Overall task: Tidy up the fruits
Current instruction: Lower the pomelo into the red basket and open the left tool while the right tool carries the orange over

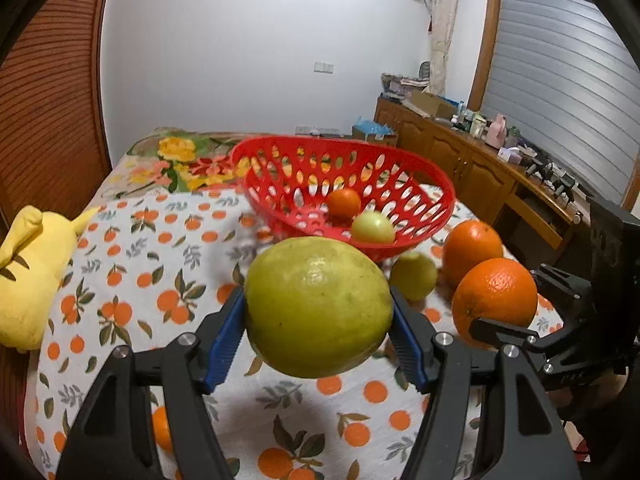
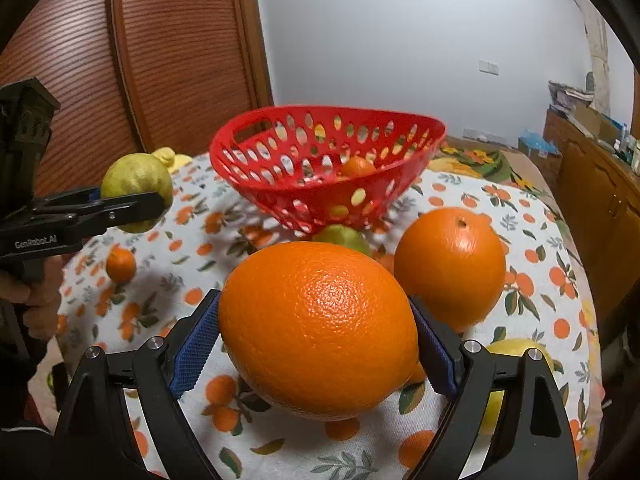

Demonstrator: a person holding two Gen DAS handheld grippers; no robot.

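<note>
As seen from the left wrist: left gripper (image 1: pixel 318 320) clamped on a large green-yellow citrus (image 1: pixel 318 306), blue pads pressed to both flanks, fruit lifted clear of the fruit-print cloth (image 1: pixel 132 272). Straight ahead and slightly right, a red basket (image 1: pixel 436 184) tipped with its mouth toward the camera, already holding a small orange (image 1: pixel 343 202) and a small green fruit (image 1: pixel 373 228). Just beside the basket's near rim, on the cloth, another small green fruit (image 1: pixel 413 276); to the right, two big oranges, the nearer big orange (image 1: pixel 495 298) caught by the right gripper (image 1: pixel 496 326), the farther big orange (image 1: pixel 472 246) resting free. At far left, a yellow plush toy (image 1: pixel 28 276). Surface looks like a bed or a bench under the cloth; cannot tell which. From the right wrist: right gripper (image 2: pixel 316 344) closed on that big orange (image 2: pixel 318 330), long axis lying crosswise between the pads, raised a little off the cloth. Basket (image 2: pixel 256 148) dead ahead, mouth tilted this way, well within reach beyond the small green fruit. Left gripper (image 2: pixel 132 200) off to the left with its citrus (image 2: pixel 137 184), roughly level with the basket rim and near its left side. Probably both fruits bound for the basket; right one lined up head-on, left one needing a swing rightward. Risk: both arriving at the opening together and knocking the tipped basket.
</note>
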